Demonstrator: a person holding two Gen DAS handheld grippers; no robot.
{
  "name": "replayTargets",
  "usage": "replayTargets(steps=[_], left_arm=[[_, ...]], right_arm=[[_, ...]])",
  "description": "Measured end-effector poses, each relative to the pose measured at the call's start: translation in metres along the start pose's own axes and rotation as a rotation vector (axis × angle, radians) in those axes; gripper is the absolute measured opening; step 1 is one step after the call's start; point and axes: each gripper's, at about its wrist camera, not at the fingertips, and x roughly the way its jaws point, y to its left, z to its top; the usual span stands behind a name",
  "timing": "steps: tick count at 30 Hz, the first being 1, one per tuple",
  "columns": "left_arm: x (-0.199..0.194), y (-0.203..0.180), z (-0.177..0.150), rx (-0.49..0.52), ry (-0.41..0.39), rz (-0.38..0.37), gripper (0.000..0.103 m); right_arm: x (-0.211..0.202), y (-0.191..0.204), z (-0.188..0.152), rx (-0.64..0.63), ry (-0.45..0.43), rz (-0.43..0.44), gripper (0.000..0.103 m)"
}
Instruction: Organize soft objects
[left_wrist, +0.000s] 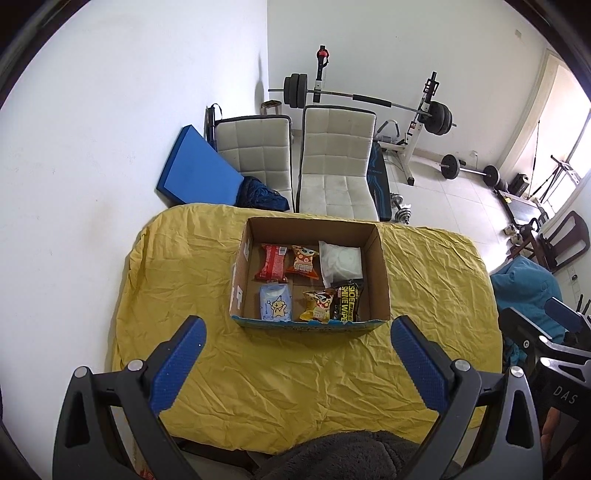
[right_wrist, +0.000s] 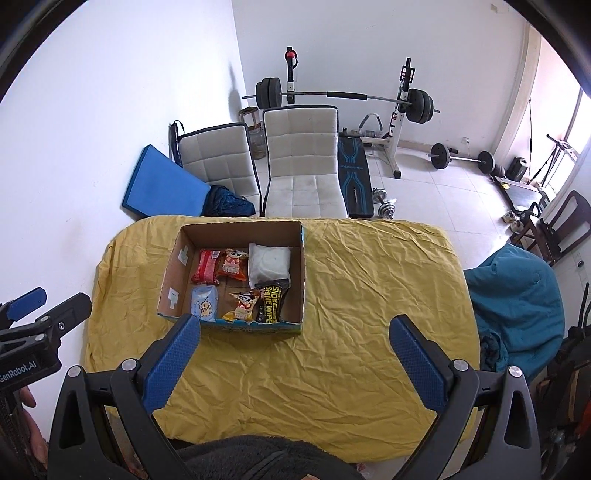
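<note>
An open cardboard box stands on the yellow cloth. Inside lie several soft packs: a red snack pack, an orange snack pack, a white pouch, a light blue tissue pack, a yellow snack pack and a black shoe shine wipes pack. My left gripper is open and empty, held near the box's front. My right gripper is open and empty, to the right of the box's front.
The yellow cloth covers the table, with a white wall to the left. Two white chairs, a blue mat and a weight bench stand behind. A teal beanbag sits at the right.
</note>
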Motion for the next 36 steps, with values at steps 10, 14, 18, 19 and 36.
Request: replayTargets(steps=[10, 14, 18, 19, 36], left_arm=[[0.0025, -0.0044, -0.0026, 0.005, 0.013, -0.016, 0.103], [0.0025, -0.0045, -0.0021, 0.004, 0.013, -0.018, 0.103], [0.0026, -0.0042, -0.0018, 0.003, 0.013, -0.017, 0.103], [0.0028, -0.0043, -0.0017, 0.003, 0.014, -0.016, 0.103], [0.0046, -0.0070, 0.0020, -0.004, 0.017, -0.023, 0.103]], right_arm=[[-0.0007, -0.0039, -0.0017, 0.017, -0.005, -0.007, 0.103], [-0.0013, -0.0051, -0.0021, 0.018, -0.006, -0.004, 0.103], [-0.0012, -0.0058, -0.0022, 0.016, -0.005, -0.002, 0.103], [-0.0014, -0.0062, -0.0024, 0.018, -0.005, -0.003, 0.103], [-0.0003, -0.0075, 0.0006, 0.054, -0.006, -0.025, 0.103]])
